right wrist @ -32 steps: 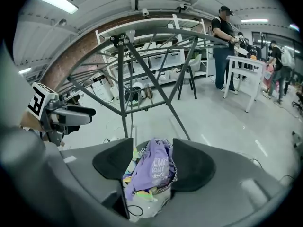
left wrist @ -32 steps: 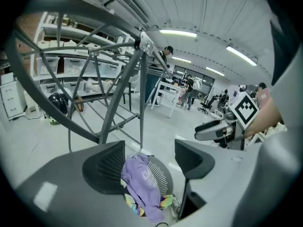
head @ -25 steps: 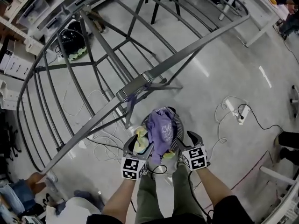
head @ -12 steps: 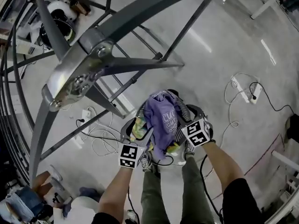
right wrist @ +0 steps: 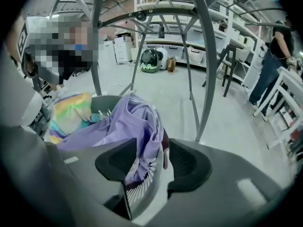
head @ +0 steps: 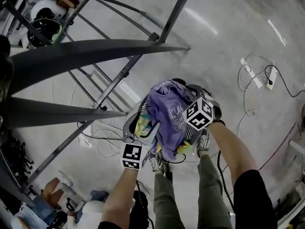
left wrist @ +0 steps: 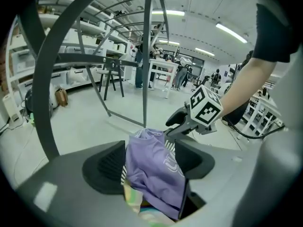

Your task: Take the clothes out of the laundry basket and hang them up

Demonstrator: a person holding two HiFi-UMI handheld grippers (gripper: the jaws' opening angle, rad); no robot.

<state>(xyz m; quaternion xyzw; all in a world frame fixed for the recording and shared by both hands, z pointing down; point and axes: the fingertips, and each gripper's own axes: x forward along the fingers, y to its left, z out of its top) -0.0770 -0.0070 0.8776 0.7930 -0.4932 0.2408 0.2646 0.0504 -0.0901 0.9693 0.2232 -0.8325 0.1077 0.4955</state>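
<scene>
Floor (head: 214,42): polished grey concrete, glossy, with streaks of light reflected in it.
Drying rack (head: 71,56): dull grey metal tube, long curved outer hoops with straight cross-braces. It stands just beside the basket and arches over it.
Laundry basket (right wrist: 142,190): on the floor at the person's feet. Pale hard plastic, round rim, wall cut into thin vertical slats.
Purple shirt (head: 167,113): soft matte knit, crumpled, with a white print on the front. It's heaped on top of the basket and spills over the rim, ribbed neckband uppermost.
Tie-dye garment (head: 145,127): yellow/green/pink, soft folds. It's in the basket under and beside the purple shirt, on the left claw's side.
Left claw (left wrist: 154,160): dark ribbed pads stand apart, gripping nothing. The purple shirt shows in the gap between them, over the basket.
Right claw (right wrist: 151,162): has just been closing but is not clamped. The pads are apart, with the slatted rim and the draped purple hem between them, and there's a clear gap at the right pad.
Power strip (head: 270,78): small and white, on the floor well off to the right, with thin cables looping from it.
</scene>
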